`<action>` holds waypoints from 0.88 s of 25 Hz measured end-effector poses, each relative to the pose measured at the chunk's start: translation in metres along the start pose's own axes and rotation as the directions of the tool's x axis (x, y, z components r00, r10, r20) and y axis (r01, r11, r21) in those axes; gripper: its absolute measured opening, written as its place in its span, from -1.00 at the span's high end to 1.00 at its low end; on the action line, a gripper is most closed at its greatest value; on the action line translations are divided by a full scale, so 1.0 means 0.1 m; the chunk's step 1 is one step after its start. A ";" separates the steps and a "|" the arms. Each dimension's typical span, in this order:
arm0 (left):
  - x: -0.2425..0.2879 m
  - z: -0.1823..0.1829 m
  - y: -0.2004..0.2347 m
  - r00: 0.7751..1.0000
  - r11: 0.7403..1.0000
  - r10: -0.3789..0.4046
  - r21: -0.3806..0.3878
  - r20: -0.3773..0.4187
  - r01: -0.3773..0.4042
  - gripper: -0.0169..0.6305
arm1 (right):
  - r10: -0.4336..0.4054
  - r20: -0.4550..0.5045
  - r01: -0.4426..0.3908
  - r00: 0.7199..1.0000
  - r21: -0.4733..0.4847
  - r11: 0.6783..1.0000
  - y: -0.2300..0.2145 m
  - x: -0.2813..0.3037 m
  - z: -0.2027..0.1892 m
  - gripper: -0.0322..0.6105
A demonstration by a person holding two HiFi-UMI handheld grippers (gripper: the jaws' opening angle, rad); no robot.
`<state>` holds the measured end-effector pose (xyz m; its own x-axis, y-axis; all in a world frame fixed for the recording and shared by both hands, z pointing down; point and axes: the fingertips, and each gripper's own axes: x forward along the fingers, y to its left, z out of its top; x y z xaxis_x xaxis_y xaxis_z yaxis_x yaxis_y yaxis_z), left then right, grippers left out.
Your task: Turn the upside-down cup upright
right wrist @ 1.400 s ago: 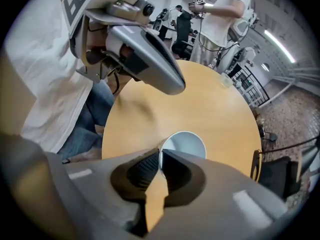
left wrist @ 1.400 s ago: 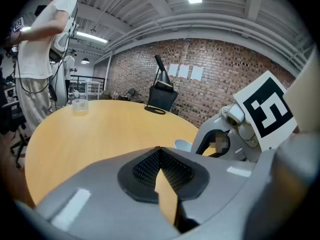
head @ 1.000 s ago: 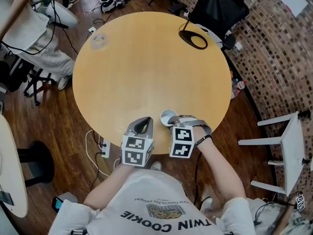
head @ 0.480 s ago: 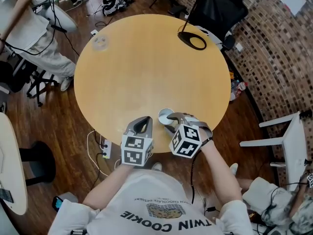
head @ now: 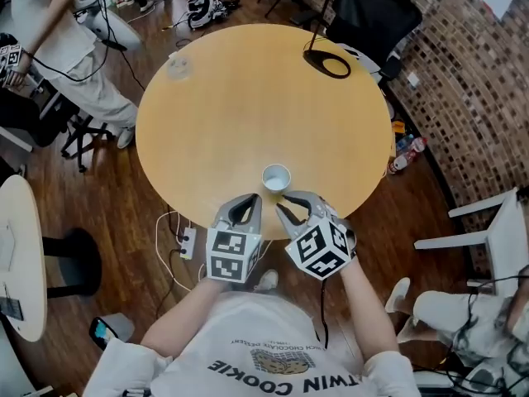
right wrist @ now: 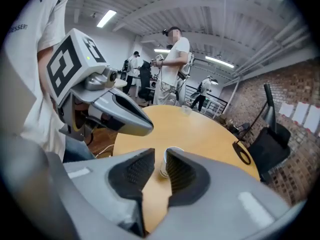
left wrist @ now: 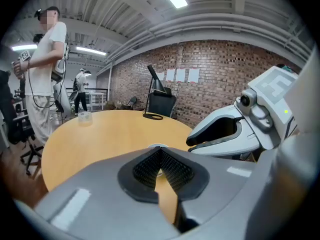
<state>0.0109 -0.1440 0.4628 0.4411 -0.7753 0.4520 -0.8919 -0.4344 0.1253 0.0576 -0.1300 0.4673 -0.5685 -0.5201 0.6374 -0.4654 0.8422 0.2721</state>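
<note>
A small white paper cup (head: 276, 177) stands upright, mouth up, near the front edge of the round wooden table (head: 248, 98), with neither gripper touching it. My right gripper (head: 294, 206) hovers just behind it. Its jaws have just been moving and stand a little apart with nothing between them. In the right gripper view the cup (right wrist: 163, 165) shows through that gap, beyond the right gripper (right wrist: 160, 156). My left gripper (head: 245, 205) hangs beside it, pads together and empty. In the left gripper view only the cup's rim (left wrist: 156, 146) peeks over the left gripper (left wrist: 160, 154).
A clear plastic cup (head: 179, 66) sits at the table's far left and a black ring-shaped stand base (head: 326, 63) at its far right. A black chair (head: 372, 11) stands behind the table, a white chair (head: 496, 230) to the right, and a power strip (head: 188, 240) lies on the floor.
The right gripper, which had the cup between its jaws, has let go, risen and drawn back toward me. The cup now stands alone and upright. The left gripper also drew back slightly.
</note>
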 end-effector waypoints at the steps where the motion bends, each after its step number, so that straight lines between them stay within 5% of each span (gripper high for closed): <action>1: -0.05 0.01 -0.05 1.000 1.000 0.001 0.007 0.009 -0.001 0.93 | -0.007 0.018 0.006 1.000 0.035 0.999 0.04 -0.04 -0.02 0.73; 3: -0.13 0.00 -0.15 1.000 1.000 0.000 0.018 0.022 -0.001 0.93 | -0.019 0.050 0.013 0.999 0.102 0.995 0.13 -0.12 -0.05 0.89; 8: -0.36 -0.12 -0.29 1.000 0.999 -0.004 0.037 0.015 0.004 0.93 | -0.076 0.135 0.040 0.988 0.256 0.966 0.36 -0.29 -0.04 0.89; 15: -0.66 -0.37 -0.56 0.998 0.998 -0.060 0.035 0.023 0.059 0.93 | -0.202 0.175 0.093 0.964 0.490 0.866 0.62 -0.47 -0.16 0.89; 22: -1.28 -0.67 -0.67 0.995 0.995 -0.095 0.032 0.041 0.093 0.93 | -0.288 0.182 0.138 0.940 0.568 0.811 1.23 -0.72 -0.04 0.89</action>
<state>0.0077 0.0152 0.4561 0.5273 -0.7488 0.4016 -0.8432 -0.5193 0.1389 0.0441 0.0114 0.4583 -0.5241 -0.7574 0.3894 -0.8416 0.5308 -0.1004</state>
